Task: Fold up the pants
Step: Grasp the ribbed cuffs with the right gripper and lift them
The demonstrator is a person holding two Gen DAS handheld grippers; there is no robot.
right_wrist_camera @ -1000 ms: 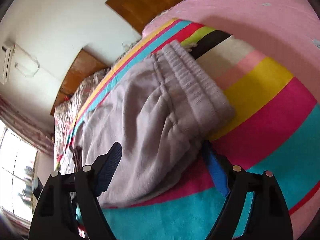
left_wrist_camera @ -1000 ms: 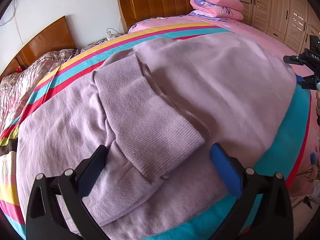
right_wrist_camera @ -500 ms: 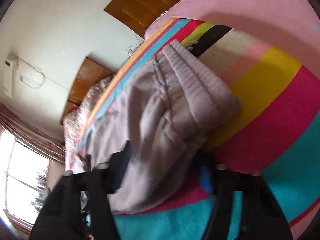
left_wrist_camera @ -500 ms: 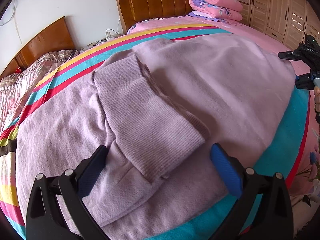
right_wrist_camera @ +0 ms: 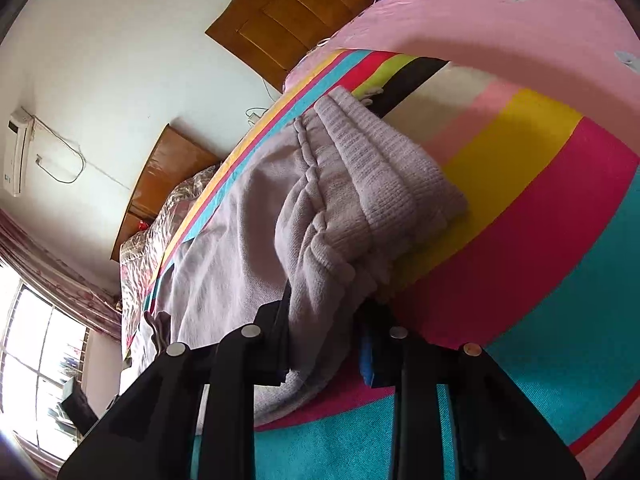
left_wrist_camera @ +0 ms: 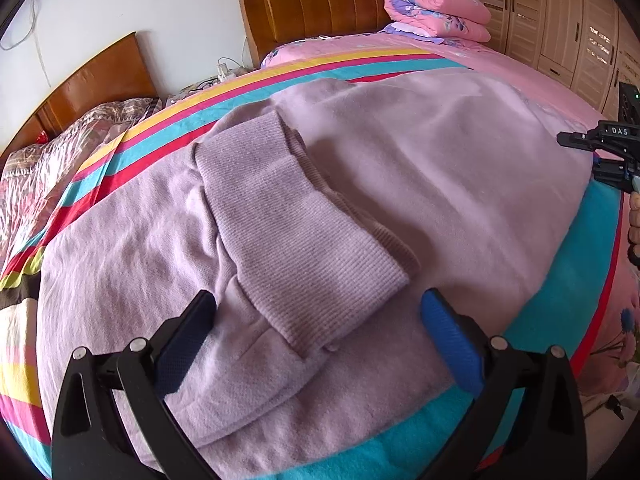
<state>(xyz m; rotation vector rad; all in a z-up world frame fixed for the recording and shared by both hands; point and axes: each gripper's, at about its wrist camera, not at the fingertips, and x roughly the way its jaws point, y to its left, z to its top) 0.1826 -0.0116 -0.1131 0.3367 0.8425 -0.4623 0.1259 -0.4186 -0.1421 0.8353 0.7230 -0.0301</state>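
Lilac pants (left_wrist_camera: 420,168) lie spread on the striped blanket, a ribbed cuff (left_wrist_camera: 288,232) folded over on top. My left gripper (left_wrist_camera: 316,320) hovers open just above that cuff, touching nothing. At the right edge of the left wrist view, the right gripper (left_wrist_camera: 600,152) sits at the pants' far end. In the right wrist view the ribbed waistband (right_wrist_camera: 384,176) bunches up, and my right gripper (right_wrist_camera: 326,320) is closing with the waistband's near corner pinched between its pads.
The striped blanket (left_wrist_camera: 360,60) covers a pink bed with a wooden headboard (left_wrist_camera: 312,4) and a rolled pink quilt (left_wrist_camera: 432,8). Wardrobe doors (left_wrist_camera: 560,20) stand at the right, a second bed (left_wrist_camera: 60,160) at the left. A hand (left_wrist_camera: 634,224) shows at the right edge.
The right jaws have drawn together from wide apart onto the waistband corner, and the fabric there has gathered into a bunch. The left gripper has stayed put.
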